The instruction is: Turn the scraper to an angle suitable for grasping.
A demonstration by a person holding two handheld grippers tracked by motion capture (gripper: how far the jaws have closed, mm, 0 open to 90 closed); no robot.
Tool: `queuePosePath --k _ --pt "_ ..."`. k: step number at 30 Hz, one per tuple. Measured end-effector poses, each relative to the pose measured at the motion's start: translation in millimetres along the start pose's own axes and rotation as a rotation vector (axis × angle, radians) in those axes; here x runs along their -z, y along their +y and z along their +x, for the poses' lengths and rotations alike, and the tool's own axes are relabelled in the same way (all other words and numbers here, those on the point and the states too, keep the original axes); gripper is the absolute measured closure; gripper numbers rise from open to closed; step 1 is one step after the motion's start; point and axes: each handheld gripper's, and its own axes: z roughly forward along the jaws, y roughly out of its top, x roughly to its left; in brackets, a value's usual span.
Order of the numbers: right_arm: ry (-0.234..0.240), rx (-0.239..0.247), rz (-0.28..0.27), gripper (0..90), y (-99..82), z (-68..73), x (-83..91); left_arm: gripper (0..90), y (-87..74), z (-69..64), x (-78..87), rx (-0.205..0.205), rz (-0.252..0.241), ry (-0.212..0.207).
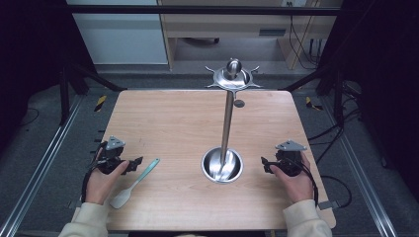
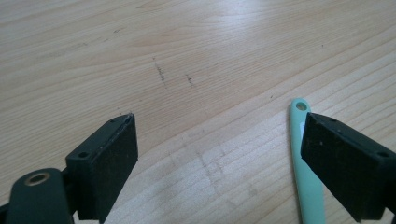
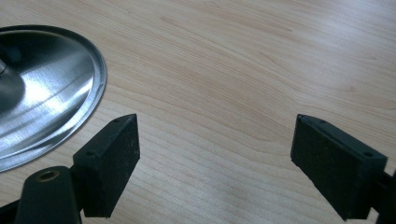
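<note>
Wood-grain surface (image 1: 173, 123) carries our mint spatula (image 1: 136, 181), light, slim and likely slick, just beside the left tongs (image 1: 134, 164); both left and right tongs (image 1: 266, 165) gape empty, so we'd pinch its stiff handle mid-length.

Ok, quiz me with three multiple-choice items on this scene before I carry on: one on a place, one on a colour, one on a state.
1. Where does the spatula lie?
A. beside the left gripper
B. inside the stand's base
C. at the table's far edge

2. What colour is the spatula?
A. red
B. mint green
C. black

3. How do the right gripper's jaws stand?
A. shut on the spatula
B. shut on the stand's pole
C. open over bare wood

Answers: 1 A, the high view shows the spatula just by that gripper, on the table. 2 B, its handle is pale green in the left gripper view. 3 C, only wood shows between the jaws, with the stand off to one side.
</note>
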Motion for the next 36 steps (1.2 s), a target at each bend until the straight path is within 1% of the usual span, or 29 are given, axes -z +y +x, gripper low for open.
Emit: queuePosePath --k 2,3,4,5,6,7,8,9,10,11,12,13,14,15,16,17,19,20,21,22,23,24,28,29,31,36 --pt "-0.001 0.004 0.001 16.3 0.1 0.4 -0.2 11.0 0.9 -4.1 -1.6 -0.014 0.009 0.003" --pt "-0.002 0.003 0.001 16.7 0.2 0.5 -0.3 13.6 1.0 -6.0 -2.7 -0.017 0.014 0.002" --pt "-0.003 0.002 0.001 16.8 0.1 0.4 -0.5 16.1 1.0 -9.8 -4.7 -0.029 0.022 -0.006" --pt "-0.003 0.002 0.001 16.8 0.1 0.4 -0.5 19.9 1.0 -9.8 -4.7 -0.029 0.022 -0.006" --pt "-0.003 0.001 0.002 16.9 0.0 0.2 -0.6 19.9 1.3 -11.5 -5.5 -0.045 0.028 -0.009" --pt "-0.006 0.004 0.003 17.3 -0.1 0.1 -0.7 22.4 1.9 -13.3 -5.8 -0.061 0.038 -0.004" --pt "-0.006 0.004 0.003 17.3 -0.1 0.1 -0.7 22.4 2.3 -14.9 -6.0 -0.070 0.040 0.000" --pt "-0.005 0.003 0.003 17.4 0.0 0.4 -0.6 25.4 2.7 -16.3 -5.9 -0.079 0.041 0.002" --pt "-0.006 0.010 0.001 17.8 -0.1 0.4 -0.6 31.3 3.0 -17.4 -5.8 -0.083 0.043 -0.001" --pt "-0.006 0.010 0.001 17.8 -0.1 0.4 -0.6 31.3 3.3 -18.6 -5.5 -0.087 0.046 0.002" --pt "-0.007 0.009 0.003 18.1 -0.2 0.6 -0.5 41.3 3.7 -19.7 -5.2 -0.095 0.052 0.000" --pt "-0.008 0.008 0.004 18.2 -0.2 0.6 -0.5 45.9 3.8 -21.1 -5.1 -0.103 0.055 -0.004" --pt "-0.008 0.008 0.004 18.2 -0.2 0.6 -0.5 45.9 3.9 -22.7 -5.2 -0.113 0.057 -0.006" --pt "-0.008 0.006 0.006 18.5 -0.2 0.7 -0.5 57.8 4.1 -24.1 -4.9 -0.126 0.064 -0.014" --pt "-0.008 0.006 0.006 18.5 -0.2 0.7 -0.5 57.8 4.3 -25.2 -4.9 -0.136 0.067 -0.026" --pt "-0.008 0.006 0.007 18.6 -0.2 0.7 -0.7 60.9 4.5 -25.9 -5.0 -0.141 0.072 -0.032" --pt "-0.012 0.015 0.006 18.8 -0.3 0.5 -1.2 71.4 4.2 -26.7 -5.4 -0.139 0.076 -0.040" --pt "-0.009 0.013 0.006 18.9 -0.3 0.7 -1.2 71.4 4.1 -26.8 -5.7 -0.137 0.080 -0.041" --pt "-0.009 0.015 0.006 19.0 -0.2 0.8 -1.1 73.6 4.1 -27.2 -5.8 -0.138 0.085 -0.043" --pt "-0.008 0.016 0.006 19.3 -0.2 0.8 -1.1 79.9 4.0 -28.5 -6.1 -0.139 0.091 -0.056" --pt "-0.010 0.014 0.007 19.3 -0.3 0.9 -1.3 82.6 4.0 -28.5 -6.1 -0.139 0.091 -0.056" --pt "-0.010 0.014 0.007 19.3 -0.3 0.9 -1.3 82.6 4.0 -29.2 -6.7 -0.137 0.092 -0.064" --pt "-0.015 0.012 0.017 20.0 -0.5 0.8 -2.0 89.3 3.8 -31.6 -10.2 -0.151 0.112 -0.077" --pt "-0.015 0.012 0.017 20.0 -0.5 0.8 -2.0 89.3 3.6 -31.7 -11.4 -0.150 0.117 -0.079" --pt "-0.014 0.017 0.016 20.3 -0.5 1.1 -2.1 90.0 2.7 -32.0 -13.9 -0.135 0.129 -0.088" --pt "-0.014 0.024 0.017 20.3 -0.6 1.4 -2.6 90.0 0.4 -34.4 -16.5 -0.146 0.153 -0.094"
